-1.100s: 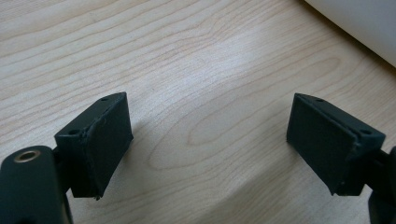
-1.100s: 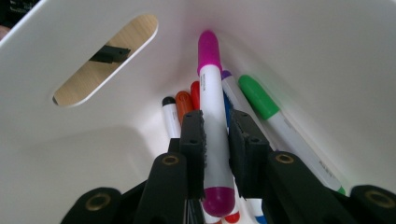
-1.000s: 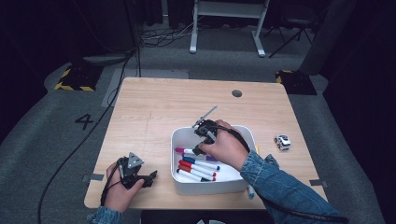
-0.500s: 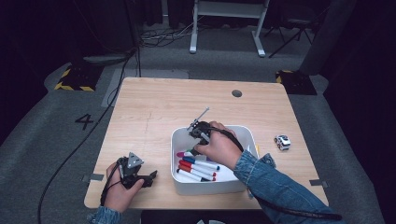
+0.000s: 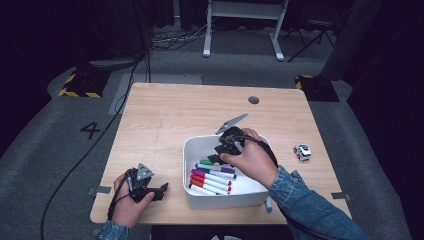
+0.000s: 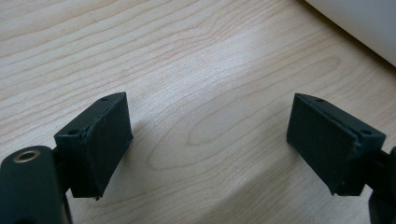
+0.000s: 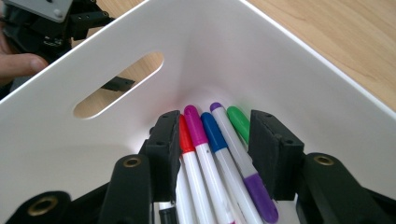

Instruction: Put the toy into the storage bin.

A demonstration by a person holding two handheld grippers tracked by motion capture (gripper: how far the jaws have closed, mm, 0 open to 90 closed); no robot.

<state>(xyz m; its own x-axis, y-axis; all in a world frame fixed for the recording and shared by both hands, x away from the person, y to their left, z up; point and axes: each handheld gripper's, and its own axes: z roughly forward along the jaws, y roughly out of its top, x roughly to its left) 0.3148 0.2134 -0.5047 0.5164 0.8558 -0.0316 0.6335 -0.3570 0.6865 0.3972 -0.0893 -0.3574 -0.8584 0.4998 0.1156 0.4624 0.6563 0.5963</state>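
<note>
Several coloured markers (image 5: 212, 176) lie in a white bin (image 5: 186, 150) on the front right of the wooden table. My right gripper (image 5: 216, 156) reaches down into the bin from the far side. Its jaws have just been opening and now stand apart (image 7: 215, 149) over the marker tips. Red, magenta, blue, purple (image 7: 243, 172) and green (image 7: 238, 122) markers lie loose between the pads, none pressed. My left gripper (image 5: 162, 190) rests near the table's front left edge, its jaws wide apart (image 6: 210, 144) over bare wood.
A small white toy car (image 5: 302, 152) sits right of the bin. A blue marker (image 5: 268, 204) lies on the table by the bin's front right corner. The bin wall (image 7: 261, 70) has a handle slot (image 7: 119, 84). A round hole (image 5: 253, 100) is at the table's back.
The right hand has shifted a little over the bin, and its gripper now points lower among the markers. The left hand has stayed where it was.
</note>
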